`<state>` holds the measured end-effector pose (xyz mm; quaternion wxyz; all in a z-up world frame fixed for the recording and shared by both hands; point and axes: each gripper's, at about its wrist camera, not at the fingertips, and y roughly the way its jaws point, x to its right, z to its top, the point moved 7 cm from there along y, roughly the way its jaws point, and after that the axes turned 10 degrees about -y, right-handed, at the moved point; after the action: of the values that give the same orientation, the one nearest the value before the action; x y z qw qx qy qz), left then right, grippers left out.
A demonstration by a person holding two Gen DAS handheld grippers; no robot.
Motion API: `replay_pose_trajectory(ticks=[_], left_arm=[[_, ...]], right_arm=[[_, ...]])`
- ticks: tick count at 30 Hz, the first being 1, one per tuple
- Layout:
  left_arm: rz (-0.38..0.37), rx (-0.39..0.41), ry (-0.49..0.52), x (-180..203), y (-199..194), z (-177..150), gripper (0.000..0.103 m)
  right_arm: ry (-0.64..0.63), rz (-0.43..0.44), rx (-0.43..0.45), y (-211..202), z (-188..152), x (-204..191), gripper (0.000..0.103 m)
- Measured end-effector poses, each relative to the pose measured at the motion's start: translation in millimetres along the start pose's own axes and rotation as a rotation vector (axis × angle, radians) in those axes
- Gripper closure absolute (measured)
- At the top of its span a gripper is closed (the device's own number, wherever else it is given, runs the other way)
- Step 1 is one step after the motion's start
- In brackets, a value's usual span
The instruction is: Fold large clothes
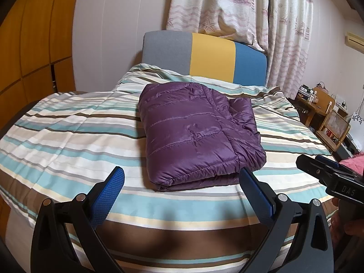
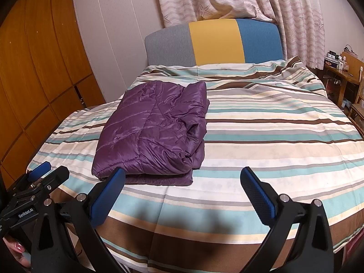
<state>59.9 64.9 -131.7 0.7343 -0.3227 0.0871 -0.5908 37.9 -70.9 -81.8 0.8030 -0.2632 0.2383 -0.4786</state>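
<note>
A purple quilted puffer jacket (image 1: 195, 132) lies folded into a thick rectangle on the striped bed cover (image 1: 68, 132). It also shows in the right wrist view (image 2: 154, 132), left of centre. My left gripper (image 1: 182, 175) is open and empty, its fingertips just short of the jacket's near edge. My right gripper (image 2: 183, 174) is open and empty, near the jacket's near right corner, over the bed cover (image 2: 273, 136). Each gripper shows at the edge of the other's view: the right one (image 1: 327, 173), the left one (image 2: 43, 175).
A headboard (image 1: 204, 59) in grey, yellow and blue stands at the far end under patterned curtains (image 1: 238, 11). Wooden wardrobe doors (image 2: 41, 68) line the left. A wooden side table and chair (image 1: 323, 111) with clutter stand at the right.
</note>
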Motion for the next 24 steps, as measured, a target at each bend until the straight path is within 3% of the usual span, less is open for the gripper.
replay_pose_trajectory(ticks=[16,24], left_arm=[[0.015,0.005,0.023,3,-1,-2,0.003],[0.025,-0.066,-0.025,-8,17,-10,0.003]], right_arm=[[0.001,0.000,-0.010,2,-2,1,0.002],[0.010,-0.006,-0.034,12,-5,6,0.002]])
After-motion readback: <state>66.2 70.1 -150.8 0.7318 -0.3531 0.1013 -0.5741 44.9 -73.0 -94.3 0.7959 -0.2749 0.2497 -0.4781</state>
